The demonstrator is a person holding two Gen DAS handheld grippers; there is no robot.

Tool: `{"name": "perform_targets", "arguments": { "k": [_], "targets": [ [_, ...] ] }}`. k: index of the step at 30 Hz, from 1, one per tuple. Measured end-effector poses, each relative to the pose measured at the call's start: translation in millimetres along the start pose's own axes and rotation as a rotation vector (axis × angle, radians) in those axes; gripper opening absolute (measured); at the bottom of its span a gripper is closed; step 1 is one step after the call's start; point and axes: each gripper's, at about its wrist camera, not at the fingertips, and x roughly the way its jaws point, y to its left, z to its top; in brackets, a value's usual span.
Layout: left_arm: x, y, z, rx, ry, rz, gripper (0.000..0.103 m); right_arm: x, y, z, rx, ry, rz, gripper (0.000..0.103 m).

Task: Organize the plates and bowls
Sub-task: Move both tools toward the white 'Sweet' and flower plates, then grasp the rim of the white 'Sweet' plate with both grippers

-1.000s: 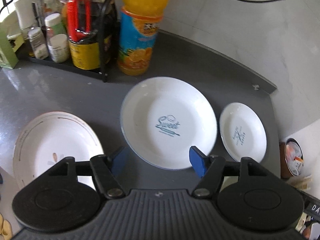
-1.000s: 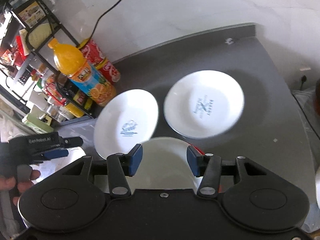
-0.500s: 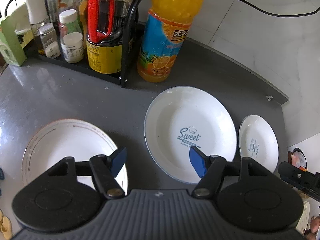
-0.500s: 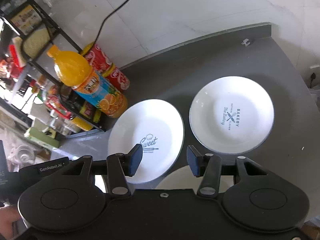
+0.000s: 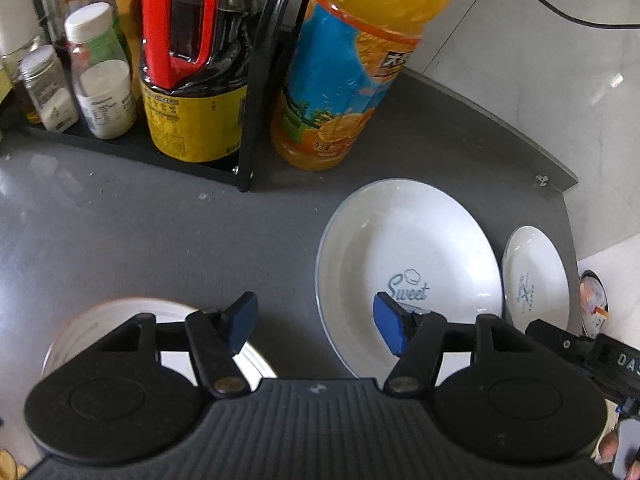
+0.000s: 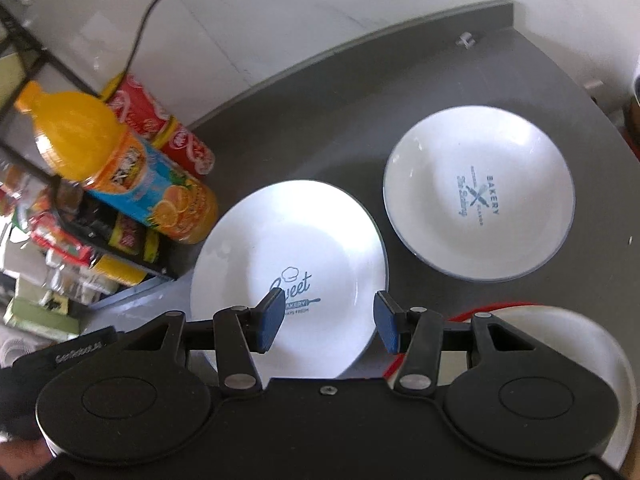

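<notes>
Grey and matte, the desk (image 5: pixel 132 236) curves round under a pale tiled wall, with a black wire rack (image 5: pixel 256 92) of condiment jars and a soy sauce jug (image 5: pixel 188 64) at 11 o'clock in the left wrist view and an orange juice bottle (image 5: pixel 344 72) standing just beside it at 12. Four pieces of crockery lie flat and apart on the desk: the "Sweet" plate (image 6: pixel 288 276) in the middle, the smaller "Bakery" plate (image 6: pixel 480 192) at 2 o'clock of it in the right wrist view, a red-rimmed dish (image 6: pixel 568 344) at 4 o'clock and largely hidden by the tool, and a gold-rimmed plate (image 5: pixel 120 320) at 8 o'clock in the left wrist view. The left tongs (image 5: pixel 316 322) hang with their blue pads spread wide and nothing between them, over bare desk between the gold-rimmed plate and the "Sweet" plate. The right tongs (image 6: pixel 326 326) are likewise spread and empty, hovering over the near rim of the "Sweet" plate. The step in hand looks like choosing a first plate to stack; nothing is gathered yet. To do it well, I would come in low at the near rim, slip one pad under the lip and one over, then close firmly, since glazed ware is slippery and a shallow bite could let it tip. Lifting level and keeping clear of the juice bottle seems wise.
</notes>
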Motion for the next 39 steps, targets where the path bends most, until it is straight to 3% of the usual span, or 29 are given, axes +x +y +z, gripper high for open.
{"name": "perform_targets", "arguments": {
  "k": [4, 8, 13, 21, 28, 39],
  "targets": [
    [17, 6, 11, 0.031, 0.024, -0.015, 0.058, 20, 5, 0, 0.037, 0.018, -0.041, 0.049],
    [35, 8, 19, 0.066, 0.052, -0.032, 0.053, 28, 15, 2, 0.013, -0.026, -0.133, 0.051],
    [53, 8, 26, 0.086, 0.078, -0.047, 0.045, 36, 14, 10, 0.052, -0.024, -0.155, 0.050],
    [73, 10, 32, 0.068, 0.104, -0.061, 0.034, 58, 1, 23, 0.127, 0.063, -0.188, 0.049],
    [85, 12, 36, 0.038, 0.121, -0.089, 0.024, 78, -8, 30, 0.145, 0.133, -0.208, 0.034],
    [94, 10, 34, -0.003, 0.138, -0.110, 0.018, 104, -11, 32, 0.104, 0.206, -0.223, 0.026]
  ]
}}
